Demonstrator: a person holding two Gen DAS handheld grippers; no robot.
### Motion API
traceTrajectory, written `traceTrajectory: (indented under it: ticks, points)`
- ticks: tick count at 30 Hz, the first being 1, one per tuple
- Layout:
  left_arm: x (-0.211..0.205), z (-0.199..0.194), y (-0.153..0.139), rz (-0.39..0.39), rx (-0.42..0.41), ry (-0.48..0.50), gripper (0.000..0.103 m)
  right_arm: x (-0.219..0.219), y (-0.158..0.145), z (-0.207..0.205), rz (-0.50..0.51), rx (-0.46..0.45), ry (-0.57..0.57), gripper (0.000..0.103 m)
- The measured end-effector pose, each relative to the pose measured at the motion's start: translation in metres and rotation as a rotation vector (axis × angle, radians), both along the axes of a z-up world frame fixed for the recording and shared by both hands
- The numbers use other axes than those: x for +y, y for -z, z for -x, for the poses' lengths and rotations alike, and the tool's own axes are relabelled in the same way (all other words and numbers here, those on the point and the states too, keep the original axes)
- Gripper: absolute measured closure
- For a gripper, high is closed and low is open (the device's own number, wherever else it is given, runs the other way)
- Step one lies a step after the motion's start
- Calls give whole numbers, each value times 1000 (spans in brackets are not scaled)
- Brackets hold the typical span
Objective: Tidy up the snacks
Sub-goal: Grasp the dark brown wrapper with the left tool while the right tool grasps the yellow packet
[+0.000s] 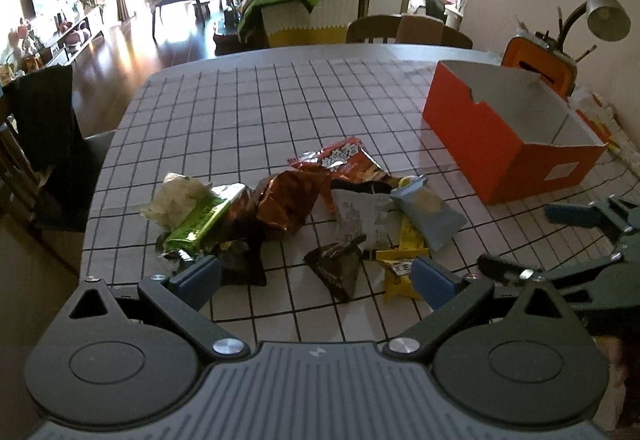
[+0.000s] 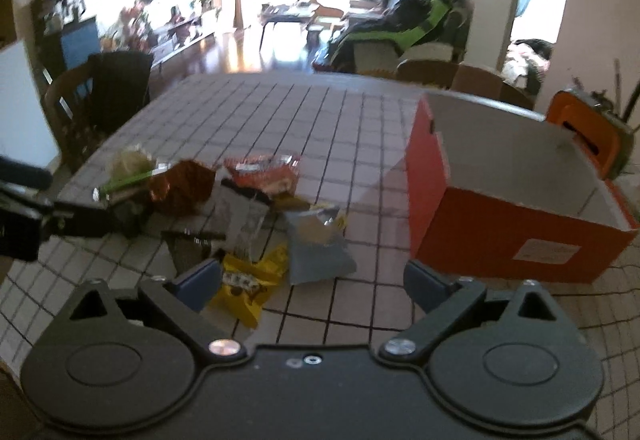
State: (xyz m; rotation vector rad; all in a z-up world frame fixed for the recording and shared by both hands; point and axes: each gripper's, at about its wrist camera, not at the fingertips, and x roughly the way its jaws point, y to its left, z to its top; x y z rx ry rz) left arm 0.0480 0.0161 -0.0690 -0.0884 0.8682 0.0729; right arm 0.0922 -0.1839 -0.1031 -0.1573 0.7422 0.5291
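Observation:
A pile of snack packets lies on the checked tablecloth [image 1: 248, 108]: a green packet [image 1: 196, 220], a copper foil bag [image 1: 286, 200], a red bag [image 1: 344, 160], a white packet [image 1: 362, 218], a blue-grey packet [image 1: 430, 212], a yellow packet [image 1: 400, 268] and a dark triangular one [image 1: 336, 268]. An open orange box [image 1: 508, 132] stands to the right, empty inside. My left gripper [image 1: 316, 280] is open just before the pile. My right gripper [image 2: 312, 280] is open near the yellow packet [image 2: 248, 280] and blue-grey packet [image 2: 316, 248], left of the box [image 2: 516, 208].
A desk lamp [image 1: 600, 12] and an orange object [image 1: 536, 60] stand behind the box. Chairs stand at the far side [image 1: 404, 28] and the left side [image 1: 44, 144] of the table. The right gripper shows at the right edge of the left wrist view [image 1: 588, 232].

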Motion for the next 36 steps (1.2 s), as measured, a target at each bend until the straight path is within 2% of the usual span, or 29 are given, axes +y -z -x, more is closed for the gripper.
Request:
traceTrajectory:
  ticks: [4, 10, 15, 17, 19, 23, 30, 34, 36]
  points:
    - [-5, -14, 13, -10, 29, 22, 3, 10, 20, -9, 32, 53, -70, 14]
    - [-7, -36, 34, -4, 95, 40, 8, 30, 43, -16, 61, 86, -191, 23]
    - [-10, -57, 52, -3, 149, 43, 9, 45, 56, -23, 73, 111, -265, 28]
    - [-5, -66, 60, 34, 188, 31, 14, 51, 61, -26, 77, 119, -266, 28]
    - [-2, -73, 66, 58, 211, 23, 15, 55, 63, -29, 75, 115, -260, 28]
    - [0, -85, 77, 72, 244, 11, 22, 63, 66, -33, 83, 125, -267, 33]
    - [0, -95, 86, 90, 273, 7, 25, 68, 69, -31, 97, 121, -237, 36]
    - [3, -101, 91, 110, 299, -8, 39, 70, 69, -28, 107, 104, -235, 38]
    - [5, -101, 92, 123, 303, -10, 42, 70, 69, -26, 107, 95, -235, 39]
